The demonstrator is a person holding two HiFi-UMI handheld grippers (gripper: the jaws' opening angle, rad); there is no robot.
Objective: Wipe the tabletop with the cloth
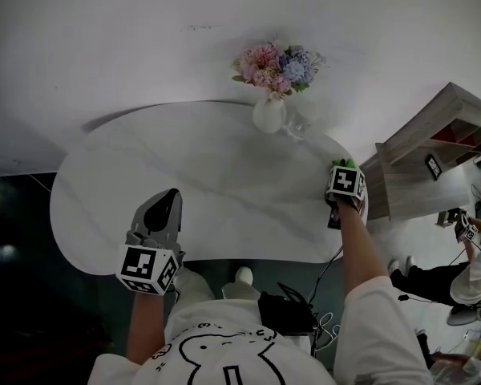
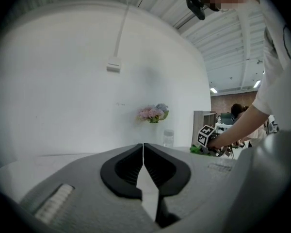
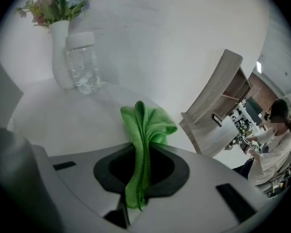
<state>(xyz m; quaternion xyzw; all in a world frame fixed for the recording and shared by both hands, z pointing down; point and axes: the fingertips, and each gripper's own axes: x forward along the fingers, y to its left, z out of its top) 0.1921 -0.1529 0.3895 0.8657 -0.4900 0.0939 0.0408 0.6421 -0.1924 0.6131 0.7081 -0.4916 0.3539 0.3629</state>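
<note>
**Cloth clamped, at the table's right edge**

My right gripper (image 3: 140, 154) is closed on the cloth (image 3: 148, 123). The green fabric runs bunched through the jaws, and its loose end fans out past the tips toward the table (image 1: 208, 175). I take it I hold it by a gathered fold so that a free flap trails on the surface and does the wiping. Whether that flap already presses on the top, I cannot tell. This gripper sits at the right edge, a sensible place to start a sweep across.

My left gripper (image 2: 143, 149) has its jaws together with nothing between them. It hangs over the near edge, on the left side, pointing across the top. It has no job in a one-cloth wipe, so I judge it is parked there to keep out of the way.

At the far edge stand a vase (image 1: 268, 112) of flowers (image 1: 276, 64) and, just beside it, a clear bottle (image 3: 83, 62). Both could tip, so a stroke should stop short of them. The rest of the top is bare. A wooden shelf (image 1: 433, 147) stands off the right edge — close enough to mind my elbow.
</note>
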